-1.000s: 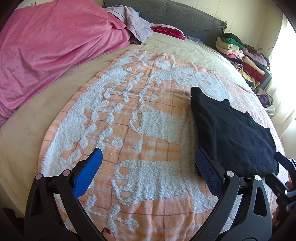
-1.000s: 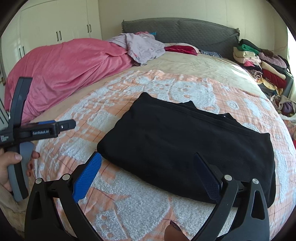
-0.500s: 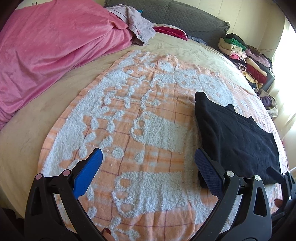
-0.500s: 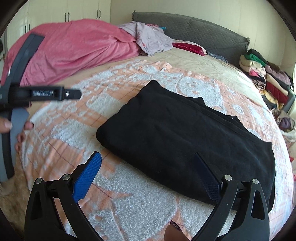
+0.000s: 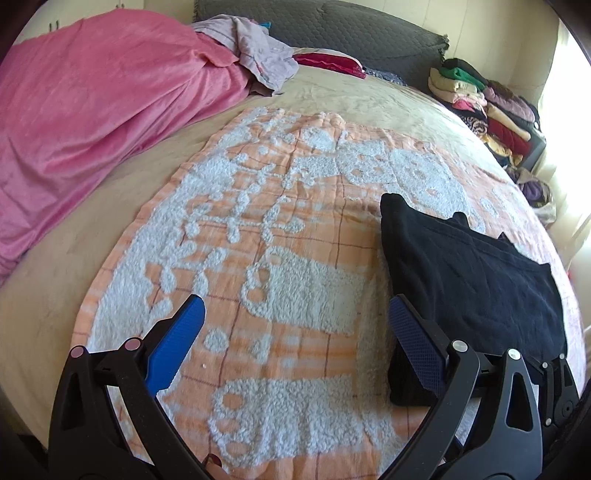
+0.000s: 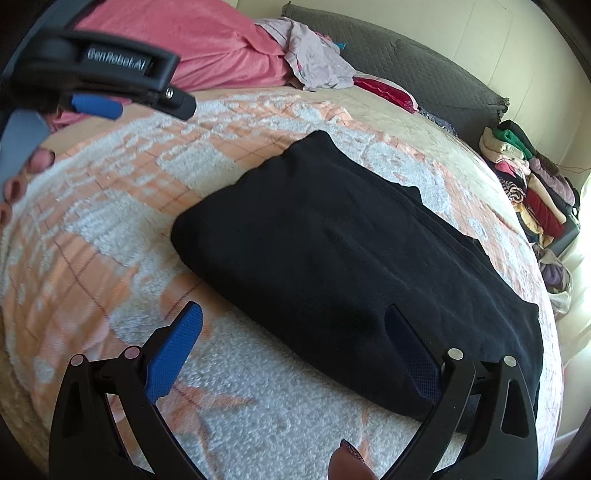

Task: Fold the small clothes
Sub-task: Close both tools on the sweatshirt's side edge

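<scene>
Claws are seen spread wide in both wrist views, with nothing gripped between the blue pads. The left claw (image 5: 295,325) is held over the orange-and-white chenille blanket (image 5: 258,229); its right-hand pad (image 5: 413,350) is seen against the near left corner of the folded black garment (image 5: 472,277), though contact cannot be judged. The right claw (image 6: 293,343) is poised at the garment's near edge (image 6: 351,266), its right pad overlapping the dark cloth and its left pad over bare blanket (image 6: 92,258). In the right wrist view the left claw's body is seen at the upper left, cut off by the frame, and fingertips of the left hand (image 6: 22,177) are partly shown beside its grey handle. The garment's near right corner is hidden behind the claw frames. The garment lies flat on the right part of the blanket, ahead of the right claw and to the right of the left one. Farther off, a pink quilt (image 5: 92,110) is bunched at the left, a lilac garment (image 5: 258,51) lies beside it, and a pile of folded clothes (image 5: 487,107) is stacked at the right by the grey headboard (image 5: 351,29).
</scene>
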